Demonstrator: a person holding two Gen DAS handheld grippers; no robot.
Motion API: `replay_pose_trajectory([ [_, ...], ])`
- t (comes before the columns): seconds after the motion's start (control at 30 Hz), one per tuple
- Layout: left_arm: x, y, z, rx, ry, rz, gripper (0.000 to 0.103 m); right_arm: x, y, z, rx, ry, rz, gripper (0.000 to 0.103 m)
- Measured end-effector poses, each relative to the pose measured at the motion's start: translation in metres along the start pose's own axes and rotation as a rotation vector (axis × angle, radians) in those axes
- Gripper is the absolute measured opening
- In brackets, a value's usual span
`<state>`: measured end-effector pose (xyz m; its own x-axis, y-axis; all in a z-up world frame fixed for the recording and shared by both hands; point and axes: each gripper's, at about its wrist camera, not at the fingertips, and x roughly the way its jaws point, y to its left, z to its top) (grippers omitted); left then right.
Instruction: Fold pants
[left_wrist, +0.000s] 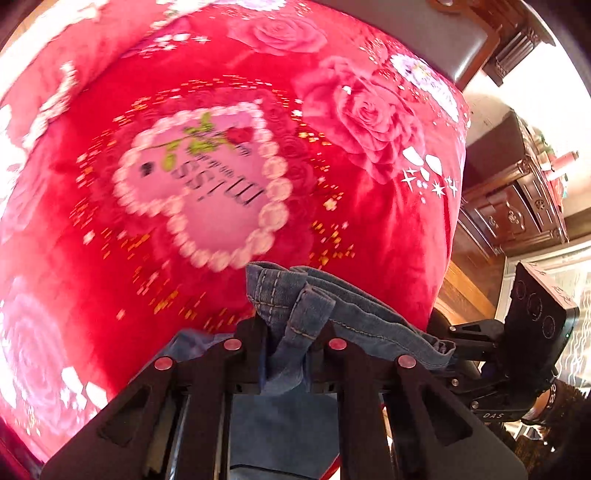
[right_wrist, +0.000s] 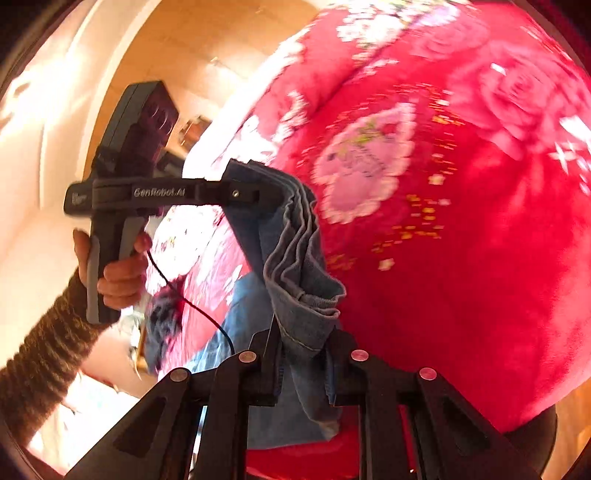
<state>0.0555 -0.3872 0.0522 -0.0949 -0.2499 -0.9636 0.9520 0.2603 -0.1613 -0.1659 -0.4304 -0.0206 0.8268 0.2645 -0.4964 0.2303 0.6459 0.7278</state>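
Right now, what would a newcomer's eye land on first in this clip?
The bright red rose-print blanket fills nearly both views, with a pale pearl-edged heart at its middle. Against it, the blue denim pants hang bunched, pinched in the left gripper at the bottom of its view and in the right gripper likewise. In the right wrist view a hand in a brown knit sleeve holds the other gripper's handle at left.

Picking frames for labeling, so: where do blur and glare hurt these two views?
Left wrist view: blanket smeared by motion, jeans and left gripper sharp, window glare at right edge. Right wrist view: blanket heavily blurred, wall at left blown out, jeans and right gripper crisp.
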Motion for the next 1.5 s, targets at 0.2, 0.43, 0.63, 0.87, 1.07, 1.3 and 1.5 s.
replay_pose_trajectory([
  [0.2, -0.018, 0.044, -0.076, -0.171, -0.021, 0.037, 0.013, 0.04, 0.073, -0.034, -0.209, 0.171, 0.042, 0.016],
  [0.43, 0.018, 0.111, -0.174, -0.526, 0.091, 0.067, 0.022, 0.136, 0.113, -0.107, -0.388, 0.555, -0.026, 0.021],
  [0.63, -0.014, 0.106, -0.23, -0.659, -0.055, -0.026, 0.031, 0.111, 0.113, -0.087, -0.352, 0.514, 0.03, 0.038],
  [0.87, 0.012, 0.055, -0.256, -0.729, -0.174, -0.13, 0.058, 0.09, 0.077, 0.012, -0.27, 0.342, -0.058, 0.041],
  [1.07, 0.046, 0.029, -0.267, -0.923, -0.21, -0.168, 0.058, 0.164, 0.106, 0.055, -0.338, 0.459, -0.048, 0.047],
  [1.3, 0.051, 0.033, -0.288, -1.17, -0.285, -0.29, 0.027, 0.224, 0.152, 0.038, -0.529, 0.58, -0.117, 0.05],
  [1.5, 0.058, 0.028, -0.292, -1.225, -0.267, -0.394, 0.02, 0.263, 0.165, 0.016, -0.675, 0.707, -0.178, 0.064],
])
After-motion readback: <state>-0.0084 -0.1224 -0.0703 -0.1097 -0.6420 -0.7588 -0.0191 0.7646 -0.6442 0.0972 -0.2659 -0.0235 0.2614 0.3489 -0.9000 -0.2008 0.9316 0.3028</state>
